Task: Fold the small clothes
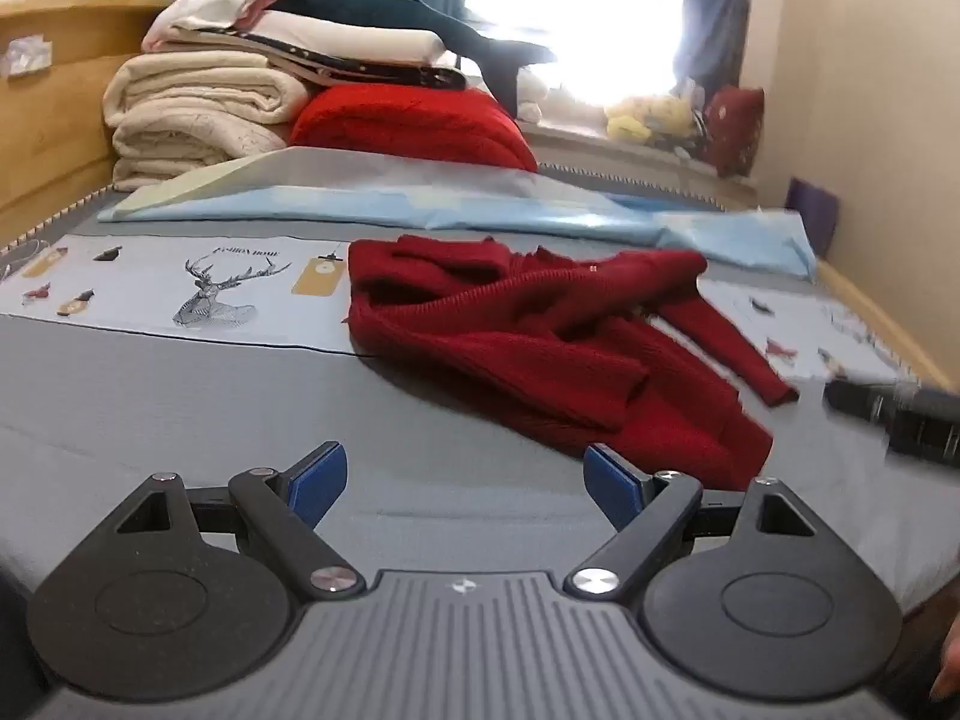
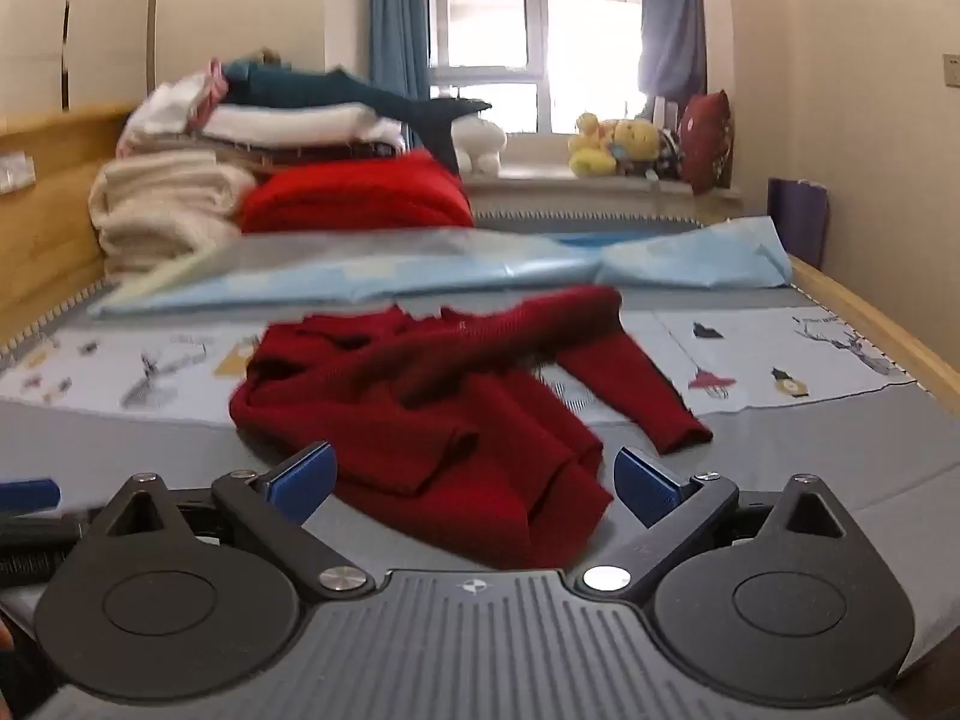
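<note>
Dark red sweater (image 2: 432, 414) sits crumpled mid-frame; left gripper (image 1: 465, 483) and right gripper (image 2: 474, 483) both spread, empty. Next: probably flatten it.

So the bed (image 1: 180, 396) has a grey cover with a pale printed panel (image 1: 180, 291) running across it, deer drawing and little tags on it. A dark red knit sweater (image 1: 528, 348) lies crumpled right on the bed, partly over that panel, one sleeve trailing toward 4 o'clock. Beyond it, at 12 o'clock, there's a crinkly light blue sheet (image 1: 480, 210). Up at 10 o'clock sits a stack of cream blankets (image 1: 192, 114), a bright red folded blanket (image 1: 414, 120) just beside it.
</note>
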Available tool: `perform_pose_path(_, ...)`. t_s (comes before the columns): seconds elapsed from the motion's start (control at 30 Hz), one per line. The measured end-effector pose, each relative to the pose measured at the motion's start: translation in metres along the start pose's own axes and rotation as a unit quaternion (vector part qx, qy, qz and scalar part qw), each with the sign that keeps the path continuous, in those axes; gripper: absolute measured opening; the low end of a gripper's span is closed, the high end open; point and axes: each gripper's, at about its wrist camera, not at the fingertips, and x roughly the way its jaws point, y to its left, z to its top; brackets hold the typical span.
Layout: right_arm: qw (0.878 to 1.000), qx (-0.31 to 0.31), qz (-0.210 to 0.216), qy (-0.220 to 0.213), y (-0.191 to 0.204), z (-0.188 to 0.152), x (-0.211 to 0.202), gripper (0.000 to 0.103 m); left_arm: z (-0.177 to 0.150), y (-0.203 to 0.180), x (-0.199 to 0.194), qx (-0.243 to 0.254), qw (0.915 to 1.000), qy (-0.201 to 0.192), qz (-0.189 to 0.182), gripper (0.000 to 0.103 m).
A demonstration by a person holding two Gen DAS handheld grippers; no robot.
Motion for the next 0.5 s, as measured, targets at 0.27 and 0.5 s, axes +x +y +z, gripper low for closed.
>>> perform_pose_path(0.27,0.999,-0.015,0.012,0.039,0.012,-0.011,0.014,0.099,0.001,0.000,0.012,-0.002,0.9995,0.026,-0.016,0.090)
perform_pose_path(0.5,0.998,-0.015,0.026,0.048,0.008,-0.005,0.020,0.099,-0.004,-0.015,0.002,0.043,0.9988,-0.011,-0.022,0.090)
